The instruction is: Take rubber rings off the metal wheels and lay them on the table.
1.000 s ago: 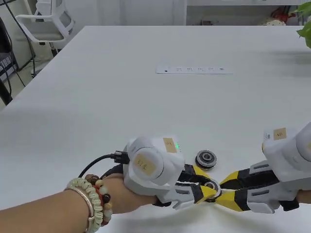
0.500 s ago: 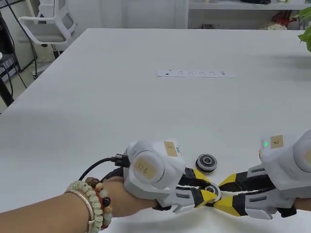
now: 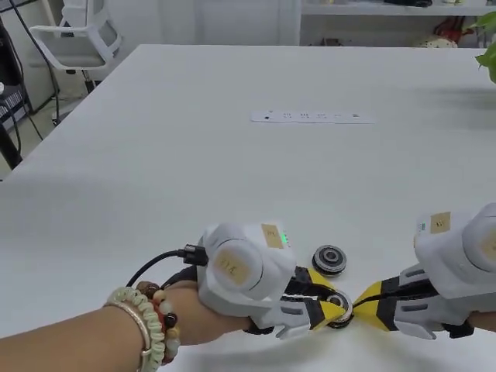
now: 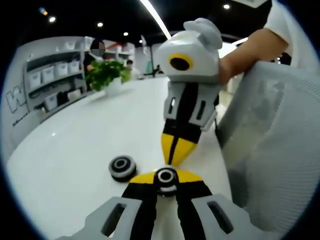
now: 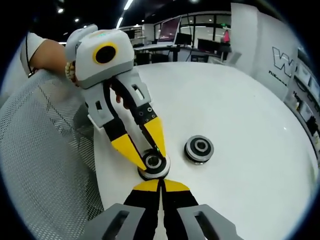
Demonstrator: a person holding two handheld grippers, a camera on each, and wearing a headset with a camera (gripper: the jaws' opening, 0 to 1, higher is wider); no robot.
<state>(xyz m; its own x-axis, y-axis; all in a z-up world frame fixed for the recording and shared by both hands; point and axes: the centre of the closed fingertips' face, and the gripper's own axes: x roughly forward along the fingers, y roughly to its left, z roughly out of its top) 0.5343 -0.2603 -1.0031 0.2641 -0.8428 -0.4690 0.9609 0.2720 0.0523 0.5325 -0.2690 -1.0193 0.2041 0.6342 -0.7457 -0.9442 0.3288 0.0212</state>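
A small metal wheel (image 3: 338, 301) with a dark rubber ring is held just above the white table (image 3: 232, 170), near its front edge. My left gripper (image 3: 333, 304) is shut on this wheel (image 4: 166, 180), one yellow tip on either side. My right gripper (image 3: 359, 301) comes in from the opposite side. Its jaws are pressed together at the wheel's rim (image 5: 154, 165), pinching the edge of the ring. A second wheel (image 3: 329, 259) lies flat on the table just behind, black ring on it, untouched (image 5: 199, 149).
A flat white power strip (image 3: 310, 117) lies across the middle of the table. A white office chair (image 3: 77, 39) stands off the far left corner and a green plant (image 3: 488, 39) at the far right. A black cable (image 3: 155, 265) trails from my left gripper.
The right gripper's jaws stood apart beside the held wheel and have since shut at its rim. The left gripper and the loose wheel have stayed put.
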